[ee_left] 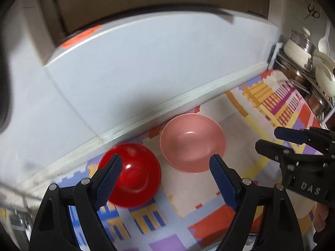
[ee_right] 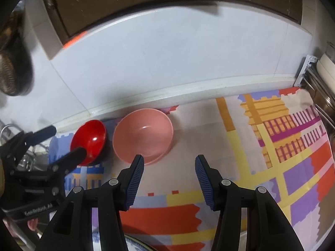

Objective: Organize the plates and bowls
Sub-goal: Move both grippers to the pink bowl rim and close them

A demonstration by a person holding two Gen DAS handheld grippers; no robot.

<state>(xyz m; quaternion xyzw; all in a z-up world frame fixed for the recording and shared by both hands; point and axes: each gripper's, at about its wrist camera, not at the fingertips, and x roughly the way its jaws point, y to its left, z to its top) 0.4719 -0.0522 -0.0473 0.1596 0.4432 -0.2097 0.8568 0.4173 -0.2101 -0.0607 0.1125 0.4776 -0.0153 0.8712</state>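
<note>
— Bowls first: a glossy red round bowl (ee_left: pixel 134 174) and a wider matte pink round bowl (ee_left: pixel 192 142) sit side by side, nearly touching, on the patterned cloth-covered worktop (ee_right: pixel 240 146) against the pale wall.

— How would they handle?

— Probably light, rigid, slick; pinch a rim. The left gripper (ee_left: pixel 165 179) hangs wide open and empty above them. The right gripper (ee_right: pixel 169 182) stands half open, nothing between its fingers (ee_right: pixel 135 179).
</note>
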